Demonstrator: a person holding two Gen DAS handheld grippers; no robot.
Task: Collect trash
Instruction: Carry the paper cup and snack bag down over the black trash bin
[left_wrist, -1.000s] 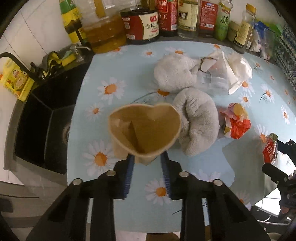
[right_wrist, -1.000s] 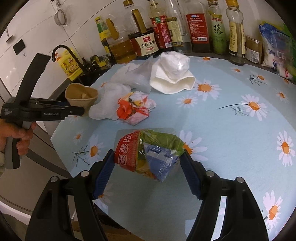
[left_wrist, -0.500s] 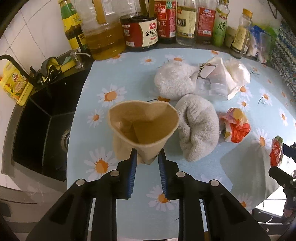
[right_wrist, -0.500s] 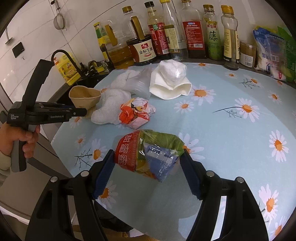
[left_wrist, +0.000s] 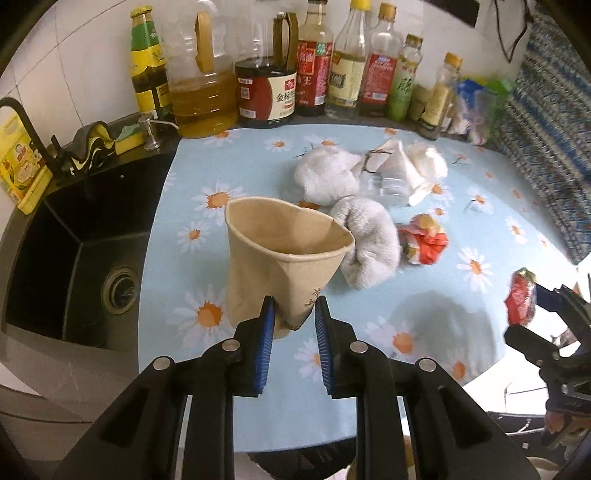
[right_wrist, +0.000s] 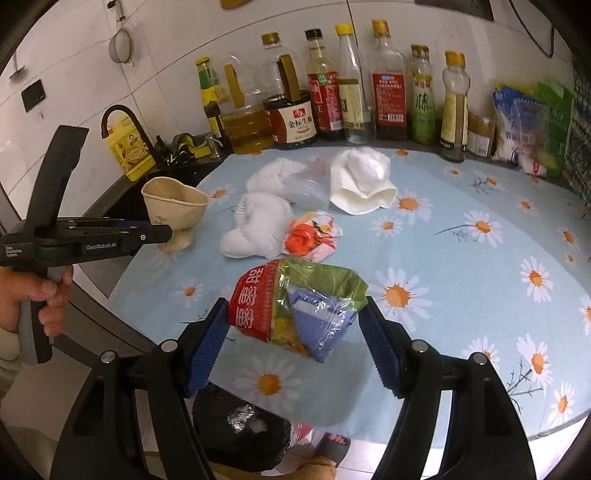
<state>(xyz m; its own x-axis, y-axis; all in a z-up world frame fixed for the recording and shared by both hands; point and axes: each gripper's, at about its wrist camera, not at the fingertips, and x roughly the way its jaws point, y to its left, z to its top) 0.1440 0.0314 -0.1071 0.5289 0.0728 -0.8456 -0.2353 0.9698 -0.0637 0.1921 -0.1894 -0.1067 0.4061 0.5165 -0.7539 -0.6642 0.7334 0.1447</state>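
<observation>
My left gripper (left_wrist: 294, 308) is shut on the pinched base of a crushed brown paper cup (left_wrist: 284, 254), which hangs mouth-up above the daisy tablecloth (left_wrist: 258, 155); the right wrist view shows this cup (right_wrist: 173, 206) held at the table's left edge. My right gripper (right_wrist: 293, 314) is shut on a crumpled red, green and blue snack wrapper (right_wrist: 295, 306), lifted over the table's near edge. On the cloth lie a crumpled red-orange wrapper (right_wrist: 312, 236), a crushed clear plastic cup (right_wrist: 308, 184) and a white paper wad (right_wrist: 364, 181).
Two white cloths (right_wrist: 258, 221) lie mid-table. Oil and sauce bottles (right_wrist: 295, 110) line the back wall. A black sink (left_wrist: 74, 236) with a tap lies left of the table. A black trash bag (right_wrist: 240, 432) stands on the floor below the near edge. Food bags (right_wrist: 528, 129) sit back right.
Both grippers rose and drew back from the table with their loads. The left jaws squeezed the cup's base tighter, and the cup now shows more of its side.
</observation>
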